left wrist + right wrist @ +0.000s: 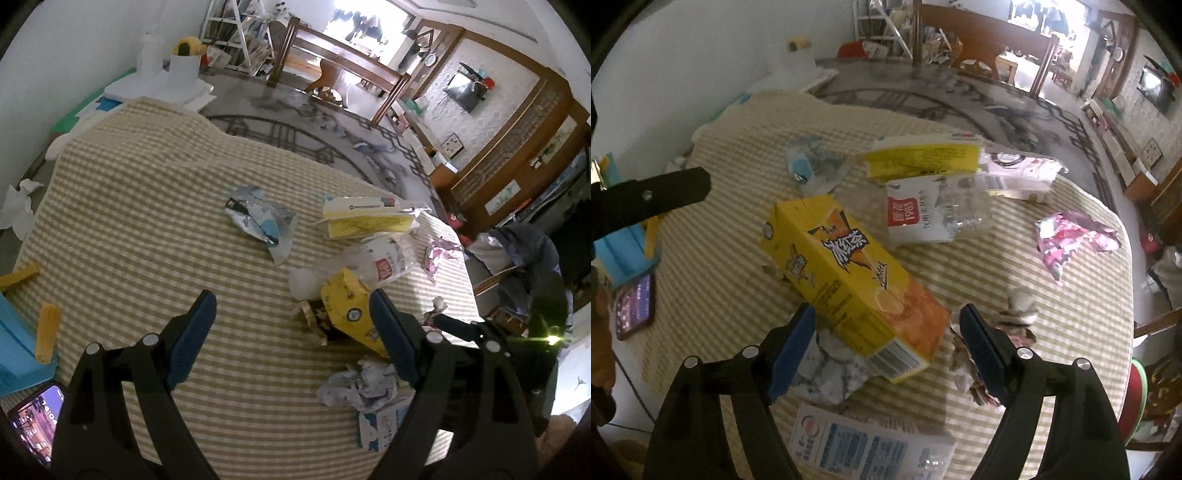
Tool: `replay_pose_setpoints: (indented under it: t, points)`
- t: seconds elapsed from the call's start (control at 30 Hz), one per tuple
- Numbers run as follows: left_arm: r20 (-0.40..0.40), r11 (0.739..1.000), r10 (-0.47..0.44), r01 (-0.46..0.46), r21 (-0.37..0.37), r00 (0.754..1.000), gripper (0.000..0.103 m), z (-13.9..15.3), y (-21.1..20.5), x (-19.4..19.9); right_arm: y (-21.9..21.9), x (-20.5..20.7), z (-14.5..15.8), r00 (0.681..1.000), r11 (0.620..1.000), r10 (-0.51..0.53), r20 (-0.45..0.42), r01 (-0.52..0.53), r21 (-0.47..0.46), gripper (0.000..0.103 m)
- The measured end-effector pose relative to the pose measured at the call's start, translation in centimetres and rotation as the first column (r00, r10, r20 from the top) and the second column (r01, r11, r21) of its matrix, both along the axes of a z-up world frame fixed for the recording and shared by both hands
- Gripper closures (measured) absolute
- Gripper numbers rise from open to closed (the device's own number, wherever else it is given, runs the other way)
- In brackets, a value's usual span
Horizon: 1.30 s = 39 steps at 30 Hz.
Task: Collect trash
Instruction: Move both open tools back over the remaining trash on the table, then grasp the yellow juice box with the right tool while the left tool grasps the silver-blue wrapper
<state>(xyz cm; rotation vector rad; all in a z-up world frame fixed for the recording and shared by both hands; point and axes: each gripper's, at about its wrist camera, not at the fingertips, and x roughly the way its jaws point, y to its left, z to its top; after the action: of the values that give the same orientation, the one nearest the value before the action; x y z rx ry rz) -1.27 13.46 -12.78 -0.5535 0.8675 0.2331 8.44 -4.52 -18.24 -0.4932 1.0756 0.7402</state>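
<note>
1. Checked beige-and-white cloth covers the table, and the trash is heaped on its right half, with the left half mostly bare.
2. At the near left edge you have a blue tray, two yellow clips and a lit phone, all well apart from the trash.
3. Your right gripper hangs over the near end of the yellow drink carton, its blue pads spread wide on either side; the carton lies between them, though whether a pad touches it you cannot tell.
4. That carton lies flat, bold black lettering up, orange print and a barcode toward you (its far end looks dented).
5. Crumpled white paper sits under its near end, and a blue-printed box lies nearer still.
6. Shredded brown scraps lie just beside the right pad.
7. Beyond the carton lies a crushed clear bottle with a red label, then a yellow booklet; a pink foil wrapper lies far right.
8. Your left gripper is spread and empty over bare cloth, with a silver-blue wrapper farther off.
</note>
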Motion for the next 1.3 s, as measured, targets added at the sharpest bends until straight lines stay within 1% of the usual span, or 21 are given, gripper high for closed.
replay_pose_setpoints:
  t: [0.13,0.2,0.27,0.3,0.33,0.4,0.43,0.6,0.67,0.77,0.83,0.9,0.93,0.97,1.03,1.07,1.1,1.13,1.17,1.23,1.3]
  points:
    - [-0.01,1.0,0.007,-0.007,-0.018,1.0,0.021,-0.5,0.6,0.1,1.2,0.6,-1.8,0.999,0.999,0.021,-0.042,-0.022,-0.039,0.025]
    - [-0.015,1.0,0.01,-0.01,-0.022,1.0,0.021,-0.7,0.8,0.2,1.4,0.9,-2.1,0.999,0.999,0.013,-0.044,-0.015,-0.045,0.026]
    - [-0.02,0.999,0.012,-0.013,-0.031,1.0,0.021,-0.9,0.9,0.5,1.1,0.9,-1.6,1.0,1.0,0.012,-0.029,-0.012,-0.013,0.035]
    - [-0.022,0.999,0.015,-0.016,-0.038,1.0,0.021,-1.1,1.0,0.6,1.0,0.9,-1.4,1.0,1.0,0.011,-0.023,-0.011,-0.008,0.044]
    - [-0.025,0.999,0.018,-0.019,-0.043,1.0,0.021,-1.3,1.2,0.9,0.8,1.0,-1.1,0.999,1.0,0.008,-0.037,-0.008,0.012,0.054]
    - [-0.033,0.997,0.027,-0.03,-0.071,0.999,0.021,-2.0,1.7,1.5,-0.2,1.4,-0.4,0.998,0.998,-0.021,-0.052,0.024,0.05,0.06]
    - [-0.035,0.996,0.033,-0.035,-0.083,0.999,0.021,-2.3,1.9,1.8,-0.6,1.4,-0.1,0.998,0.998,-0.034,-0.054,0.037,0.06,0.062]
    - [-0.065,0.985,0.086,-0.094,-0.141,0.994,0.021,-4.2,3.6,4.4,-3.7,1.3,1.6,0.99,0.984,-0.114,-0.084,0.125,0.129,0.064]
    - [-0.074,0.985,0.104,-0.113,-0.13,0.992,0.021,-4.7,4.0,5.7,-4.9,1.0,2.4,0.984,0.975,-0.154,-0.086,0.166,0.149,0.064]
    - [-0.086,0.99,0.107,-0.114,-0.084,0.991,0.021,-5.4,4.1,8.0,-5.9,0.9,2.8,0.978,0.966,-0.19,-0.091,0.202,0.163,0.065]
    - [-0.11,0.992,0.104,-0.112,-0.066,0.988,0.021,-6.1,4.1,9.5,-6.4,0.5,3.1,0.976,0.963,-0.2,-0.089,0.213,0.165,0.067]
    - [-0.142,0.992,0.105,-0.115,-0.059,0.984,0.021,-6.9,4.0,10.7,-6.7,0.2,3.2,0.975,0.962,-0.206,-0.084,0.217,0.163,0.067]
    - [-0.159,0.992,0.108,-0.116,-0.044,0.981,0.023,-7.3,4.0,11.1,-6.9,0.0,3.3,0.975,0.962,-0.208,-0.082,0.219,0.164,0.067]
    - [-0.167,0.993,0.107,-0.115,-0.035,0.98,0.026,-7.5,4.0,11.3,-7.1,0.0,3.3,0.974,0.961,-0.21,-0.08,0.221,0.165,0.067]
    - [-0.199,0.995,0.094,-0.101,-0.026,0.976,0.05,-8.2,3.9,11.6,-7.3,-0.1,3.3,0.974,0.961,-0.21,-0.079,0.221,0.167,0.067]
    - [-0.204,0.995,0.099,-0.103,-0.009,0.974,0.055,-8.2,3.8,11.4,-7.3,-0.2,3.3,0.975,0.961,-0.209,-0.079,0.22,0.167,0.067]
    - [-0.195,0.996,0.087,-0.09,-0.008,0.977,0.074,-8.0,3.9,11.1,-7.3,-0.2,3.2,0.975,0.961,-0.208,-0.08,0.219,0.167,0.067]
    - [-0.198,0.997,0.071,-0.077,-0.023,0.978,0.085,-8.1,4.0,10.9,-7.3,-0.2,3.1,0.975,0.962,-0.207,-0.083,0.218,0.166,0.067]
    - [-0.2,0.997,0.063,-0.07,-0.032,0.978,0.086,-8.0,3.9,10.6,-7.2,-0.2,2.9,0.975,0.962,-0.204,-0.09,0.217,0.163,0.067]
    - [-0.191,0.998,0.057,-0.064,-0.026,0.98,0.088,-7.5,4.0,9.3,-7.2,-0.2,2.4,0.975,0.964,-0.201,-0.099,0.214,0.155,0.067]
    - [-0.175,0.998,0.054,-0.059,-0.025,0.983,0.088,-6.8,3.9,8.1,-7.0,-0.3,2.1,0.975,0.967,-0.194,-0.109,0.209,0.147,0.067]
